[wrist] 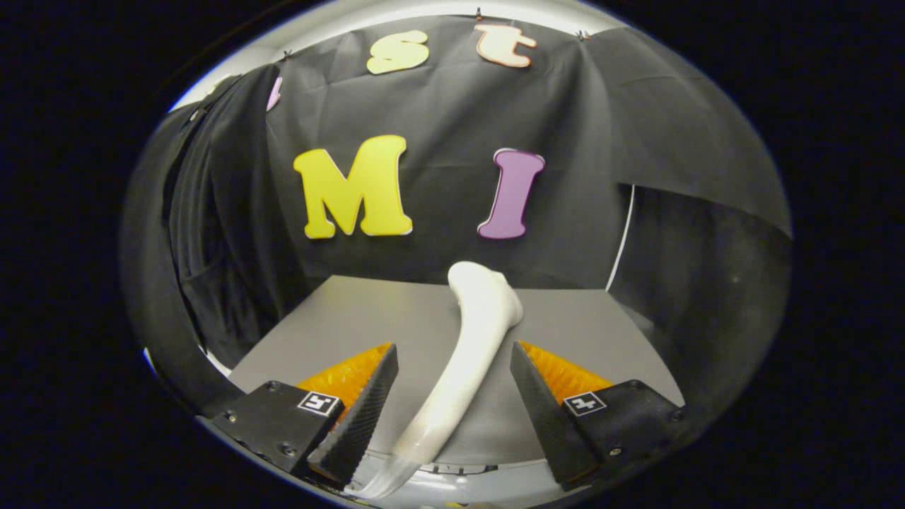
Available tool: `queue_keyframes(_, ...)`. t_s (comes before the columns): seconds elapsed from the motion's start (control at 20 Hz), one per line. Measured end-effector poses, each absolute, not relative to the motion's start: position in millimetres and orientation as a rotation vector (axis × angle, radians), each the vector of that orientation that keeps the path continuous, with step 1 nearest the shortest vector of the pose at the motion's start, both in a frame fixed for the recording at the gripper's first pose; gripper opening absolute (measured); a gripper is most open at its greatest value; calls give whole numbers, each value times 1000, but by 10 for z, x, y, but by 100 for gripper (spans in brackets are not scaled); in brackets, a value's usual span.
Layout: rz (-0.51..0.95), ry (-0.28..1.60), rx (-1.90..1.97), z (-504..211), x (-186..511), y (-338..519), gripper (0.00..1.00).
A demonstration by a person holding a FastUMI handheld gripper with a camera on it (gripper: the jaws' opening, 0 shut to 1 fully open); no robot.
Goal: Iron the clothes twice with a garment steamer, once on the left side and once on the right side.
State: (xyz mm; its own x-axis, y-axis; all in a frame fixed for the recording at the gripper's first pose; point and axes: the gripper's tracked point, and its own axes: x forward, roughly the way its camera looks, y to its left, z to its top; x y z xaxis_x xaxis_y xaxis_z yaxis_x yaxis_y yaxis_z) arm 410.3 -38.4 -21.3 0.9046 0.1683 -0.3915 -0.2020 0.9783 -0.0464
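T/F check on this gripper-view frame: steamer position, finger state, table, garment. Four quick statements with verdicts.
1. The white curved garment steamer lies between the fingers of the gripper. True.
2. The gripper is shut on the steamer. False: its fingers stand apart with gaps on both sides of the steamer.
3. The steamer rests over a grey tabletop. True.
4. The steamer head presses on a garment hanging ahead. False: the head stands free in front of the black cloth wall, with no garment there.

one garment steamer (470, 353), one grey table (368, 311), two fingers (368, 403) spread apart.
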Motion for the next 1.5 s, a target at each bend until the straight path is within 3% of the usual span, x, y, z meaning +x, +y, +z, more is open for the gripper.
queue_keyframes(0.25,175,499,-81,-625,4237,-470,97)
queue_keyframes(0.5,198,533,-15,-737,4241,-402,71)
queue_keyframes(0.75,179,536,32,-710,4244,-411,63)
queue_keyframes(1.0,173,489,21,-498,4095,-216,42)
queue_keyframes(1.5,148,186,82,762,3147,601,37)
